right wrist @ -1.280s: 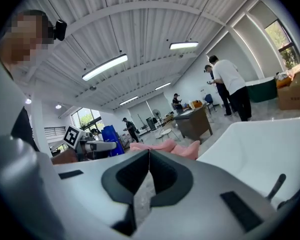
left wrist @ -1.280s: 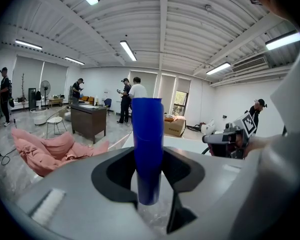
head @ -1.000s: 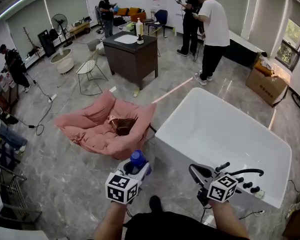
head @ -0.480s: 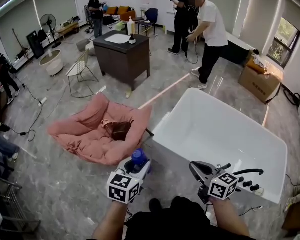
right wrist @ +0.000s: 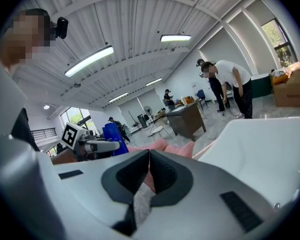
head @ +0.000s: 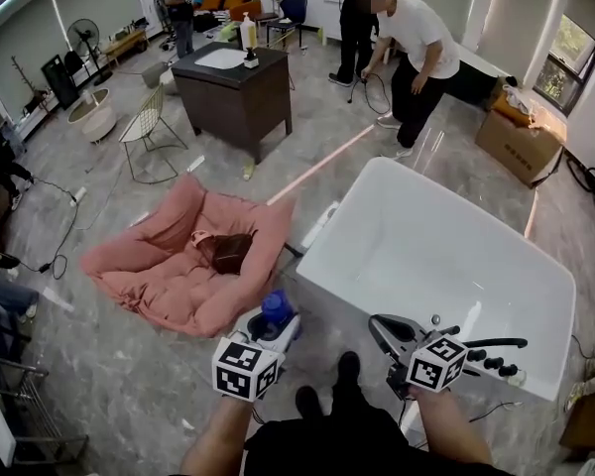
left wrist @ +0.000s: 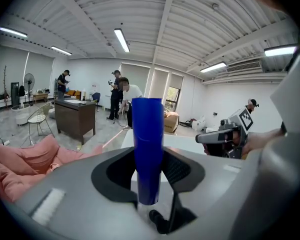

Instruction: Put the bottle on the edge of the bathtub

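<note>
A blue bottle stands upright in my left gripper, low in the head view over the floor, left of the tub's near corner. In the left gripper view the bottle fills the gap and both jaws of that gripper press on it. The white bathtub lies to the right, and its rim shows in the right gripper view. My right gripper hovers by the tub's near rim. Its jaws are shut with nothing between them.
A pink floor cushion with a brown bag lies left of the tub. Behind stand a dark desk, a wire chair and a cardboard box. A person in white bends down beyond the tub.
The head view has crept forward, so the tub and cushion sit slightly nearer. Both grippers keep their places and grips. The person in white has bent forward.
</note>
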`<state>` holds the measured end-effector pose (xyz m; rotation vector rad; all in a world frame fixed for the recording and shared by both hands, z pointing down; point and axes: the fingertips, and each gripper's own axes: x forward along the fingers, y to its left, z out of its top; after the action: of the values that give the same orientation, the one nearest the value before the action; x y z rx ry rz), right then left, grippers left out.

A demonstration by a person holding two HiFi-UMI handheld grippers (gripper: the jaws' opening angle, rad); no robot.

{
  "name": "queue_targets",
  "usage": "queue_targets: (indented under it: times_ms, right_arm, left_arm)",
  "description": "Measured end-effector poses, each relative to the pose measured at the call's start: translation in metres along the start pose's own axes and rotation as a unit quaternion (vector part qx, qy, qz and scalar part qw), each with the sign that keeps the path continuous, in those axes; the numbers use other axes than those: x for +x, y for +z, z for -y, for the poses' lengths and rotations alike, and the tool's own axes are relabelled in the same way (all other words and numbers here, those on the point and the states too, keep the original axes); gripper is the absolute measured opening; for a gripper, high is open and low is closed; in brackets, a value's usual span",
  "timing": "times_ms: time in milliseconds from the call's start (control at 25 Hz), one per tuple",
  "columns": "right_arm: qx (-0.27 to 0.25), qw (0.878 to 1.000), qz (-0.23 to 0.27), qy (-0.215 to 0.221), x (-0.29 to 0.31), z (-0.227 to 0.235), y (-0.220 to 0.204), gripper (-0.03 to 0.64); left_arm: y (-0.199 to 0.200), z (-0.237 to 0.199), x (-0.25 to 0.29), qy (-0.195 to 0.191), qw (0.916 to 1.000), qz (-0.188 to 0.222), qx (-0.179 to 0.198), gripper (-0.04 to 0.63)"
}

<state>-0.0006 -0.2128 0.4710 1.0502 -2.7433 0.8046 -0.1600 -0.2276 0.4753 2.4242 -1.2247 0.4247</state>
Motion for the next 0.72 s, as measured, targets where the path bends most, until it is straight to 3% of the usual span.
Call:
queue_targets:
  times_ms: [720]
  right_arm:
    - [0.036, 0.998, -0.035, -0.041, 0.009, 0.098, -0.021, 0.012]
  left_arm:
    - [-0.023, -0.001, 0.121, -0.027, 0.998, -0.055, -0.018, 0.161]
